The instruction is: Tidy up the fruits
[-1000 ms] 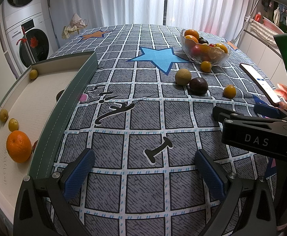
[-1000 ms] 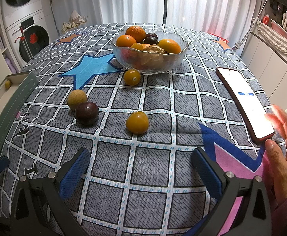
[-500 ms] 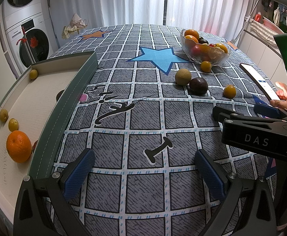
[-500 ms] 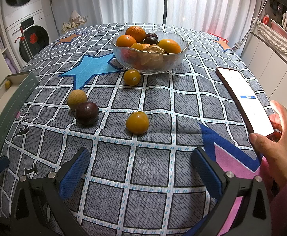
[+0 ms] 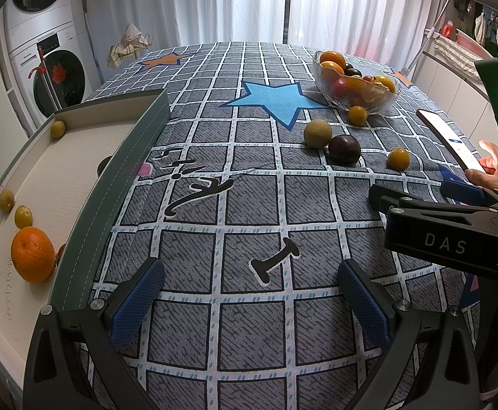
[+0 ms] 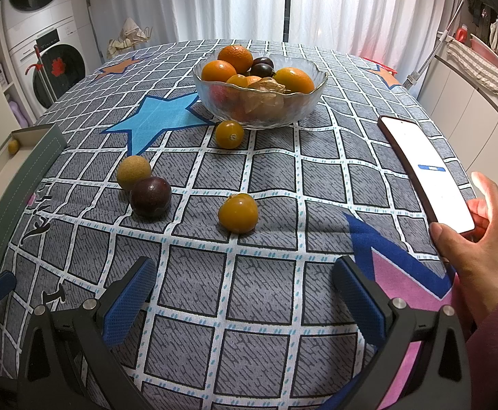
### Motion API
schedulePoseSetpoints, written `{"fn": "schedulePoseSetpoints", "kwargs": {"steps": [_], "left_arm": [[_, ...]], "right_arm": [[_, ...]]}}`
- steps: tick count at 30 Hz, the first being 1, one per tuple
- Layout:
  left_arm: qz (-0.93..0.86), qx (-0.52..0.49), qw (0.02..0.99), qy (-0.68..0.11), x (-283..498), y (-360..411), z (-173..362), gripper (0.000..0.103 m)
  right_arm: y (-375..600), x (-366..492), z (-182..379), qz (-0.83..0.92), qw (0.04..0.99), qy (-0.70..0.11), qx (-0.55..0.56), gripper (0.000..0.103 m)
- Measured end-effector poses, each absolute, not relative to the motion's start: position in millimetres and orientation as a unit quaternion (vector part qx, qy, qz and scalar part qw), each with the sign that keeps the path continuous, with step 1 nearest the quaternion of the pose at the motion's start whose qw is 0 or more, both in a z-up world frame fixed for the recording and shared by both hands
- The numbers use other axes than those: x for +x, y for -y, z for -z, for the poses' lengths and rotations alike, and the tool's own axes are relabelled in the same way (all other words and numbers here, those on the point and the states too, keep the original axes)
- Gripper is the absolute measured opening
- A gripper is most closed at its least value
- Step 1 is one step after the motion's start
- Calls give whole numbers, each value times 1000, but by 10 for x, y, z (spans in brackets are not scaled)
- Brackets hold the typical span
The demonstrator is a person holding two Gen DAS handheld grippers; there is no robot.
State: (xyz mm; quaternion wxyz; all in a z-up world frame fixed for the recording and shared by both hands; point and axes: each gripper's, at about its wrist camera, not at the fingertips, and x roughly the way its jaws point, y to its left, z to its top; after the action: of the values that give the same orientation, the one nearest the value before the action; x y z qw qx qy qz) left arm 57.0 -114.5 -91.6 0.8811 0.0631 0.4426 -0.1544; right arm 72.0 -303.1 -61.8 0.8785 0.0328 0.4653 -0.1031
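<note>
- My left gripper [image 5: 249, 294] sits low over the tablecloth [image 5: 249, 205], fingers spread wide, gripping nothing.
- My right gripper [image 6: 245, 294] likewise released, empty.
- Glass bowl [image 6: 260, 111] ahead, piled with fruit.
- Loose in front of it: tan fruit [image 6: 134, 173] touching a dark plum [image 6: 150, 196], two small orange fruits [image 6: 238, 213] apart.
- Tray [image 5: 125, 157] at left holds an orange [image 5: 32, 254].
- A hand [image 6: 481, 239] grips a phone [image 6: 426, 174].

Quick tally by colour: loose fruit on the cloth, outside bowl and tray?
Orange-yellow: 2, one beside the glass bowl at, one nearer at.
Tan: 1.
Dark purple: 1, touching the tan one.
Total: 4.
</note>
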Motion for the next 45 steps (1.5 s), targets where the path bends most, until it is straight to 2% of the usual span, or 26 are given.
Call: {"fn": "schedulePoseSetpoints", "kwargs": {"steps": [45], "left_arm": [[154, 63, 881, -443, 572, 1152, 919, 102]], "right_arm": [[3027, 719, 621, 103, 879, -465, 33, 103]]}}
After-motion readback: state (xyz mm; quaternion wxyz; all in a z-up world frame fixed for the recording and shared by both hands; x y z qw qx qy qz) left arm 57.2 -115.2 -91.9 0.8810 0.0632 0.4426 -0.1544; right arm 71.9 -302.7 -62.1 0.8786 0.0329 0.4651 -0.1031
